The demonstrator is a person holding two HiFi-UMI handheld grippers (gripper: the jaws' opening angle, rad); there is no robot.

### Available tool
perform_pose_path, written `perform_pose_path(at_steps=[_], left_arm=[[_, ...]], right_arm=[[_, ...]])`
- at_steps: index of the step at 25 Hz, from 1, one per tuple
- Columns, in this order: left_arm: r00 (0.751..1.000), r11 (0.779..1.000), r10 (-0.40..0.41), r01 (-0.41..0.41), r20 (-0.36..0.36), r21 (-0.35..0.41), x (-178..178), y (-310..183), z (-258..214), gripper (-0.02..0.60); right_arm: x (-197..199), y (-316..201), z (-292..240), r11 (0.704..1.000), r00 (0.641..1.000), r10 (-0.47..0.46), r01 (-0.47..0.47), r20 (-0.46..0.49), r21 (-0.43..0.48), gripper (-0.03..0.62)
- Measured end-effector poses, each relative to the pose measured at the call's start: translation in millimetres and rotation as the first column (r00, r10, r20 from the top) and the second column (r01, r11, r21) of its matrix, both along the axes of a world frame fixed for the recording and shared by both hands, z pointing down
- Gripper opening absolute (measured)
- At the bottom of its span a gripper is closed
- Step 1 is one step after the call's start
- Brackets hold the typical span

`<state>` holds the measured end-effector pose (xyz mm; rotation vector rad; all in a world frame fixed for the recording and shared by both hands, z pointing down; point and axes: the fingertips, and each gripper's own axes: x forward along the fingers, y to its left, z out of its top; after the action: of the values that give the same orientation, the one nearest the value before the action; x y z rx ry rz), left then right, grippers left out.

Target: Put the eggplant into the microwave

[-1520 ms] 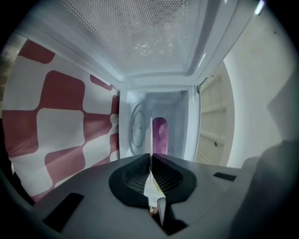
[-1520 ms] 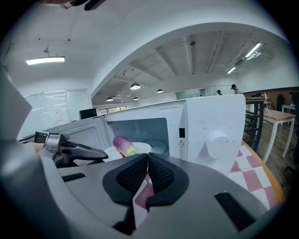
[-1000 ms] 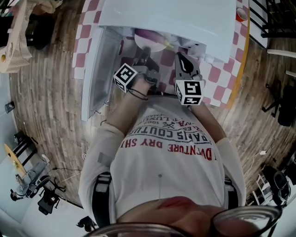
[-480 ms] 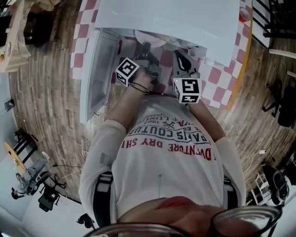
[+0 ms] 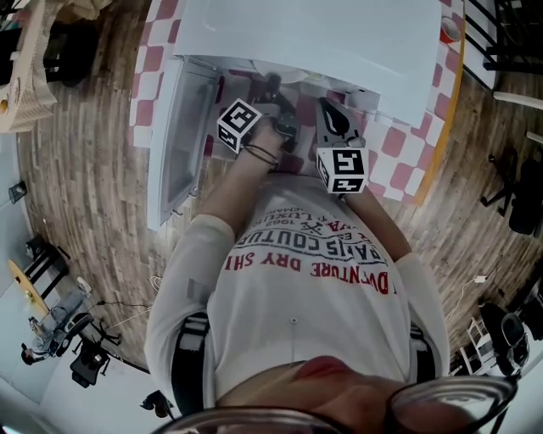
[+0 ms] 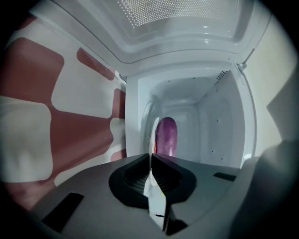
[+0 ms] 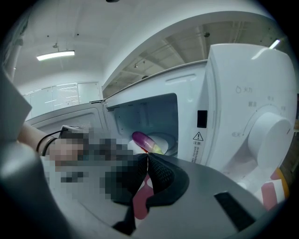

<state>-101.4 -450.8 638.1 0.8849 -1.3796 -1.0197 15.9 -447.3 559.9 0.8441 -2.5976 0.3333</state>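
Observation:
The purple eggplant (image 6: 166,135) (image 7: 141,139) lies on a white plate (image 6: 153,135) (image 7: 166,140) inside the open white microwave (image 5: 339,42). My left gripper (image 6: 150,156) (image 5: 273,85) reaches into the opening, shut on the near rim of the plate, which shows as a thin white strip between the jaws. My right gripper (image 7: 147,156) (image 5: 327,106) hovers just outside the opening, to the right of the left one, shut with nothing in it. In the head view the microwave's top hides the eggplant.
The microwave door (image 5: 182,127) hangs open to the left of the left hand. The control panel with its round dial (image 7: 268,135) is to the right of the opening. The microwave stands on a table with a pink-and-white checked cloth (image 5: 399,144). A red cup (image 5: 447,25) stands at the far right.
The left gripper has pushed further into the microwave with the plate, which has slid out of sight under the microwave's top in the head view. The right gripper has hardly moved.

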Motion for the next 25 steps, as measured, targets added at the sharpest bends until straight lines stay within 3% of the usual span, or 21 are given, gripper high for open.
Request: perform_pose_path(at_steps=[11, 16, 20, 25], left_arm=[[1.0, 1.0, 0.015, -0.015, 0.021, 0.005, 0, -5, 4, 0.035], [0.996, 0.998, 0.058, -0.057, 0.072, -0.003, -1, -6, 3, 0.035], [0.996, 0.997, 0.078, -0.077, 0.051, -0.023, 3, 0, 8, 0.154], [0.989, 0.993, 0.118, -0.119, 0.09, 0.002, 8, 3, -3, 0.175]], right_arm=[[-2, -6, 4, 1.0, 1.0, 0.005, -0.005, -0.003, -0.008, 0.026], [-2, -5, -1, 1.0, 1.0, 0.005, -0.005, -0.005, 0.013, 0.026], [0, -3, -4, 1.0, 1.0, 0.011, -0.011, -0.003, 0.021, 0.026], [3, -2, -10, 0.999, 1.0, 0.027, -0.027, 0.007, 0.037, 0.026]])
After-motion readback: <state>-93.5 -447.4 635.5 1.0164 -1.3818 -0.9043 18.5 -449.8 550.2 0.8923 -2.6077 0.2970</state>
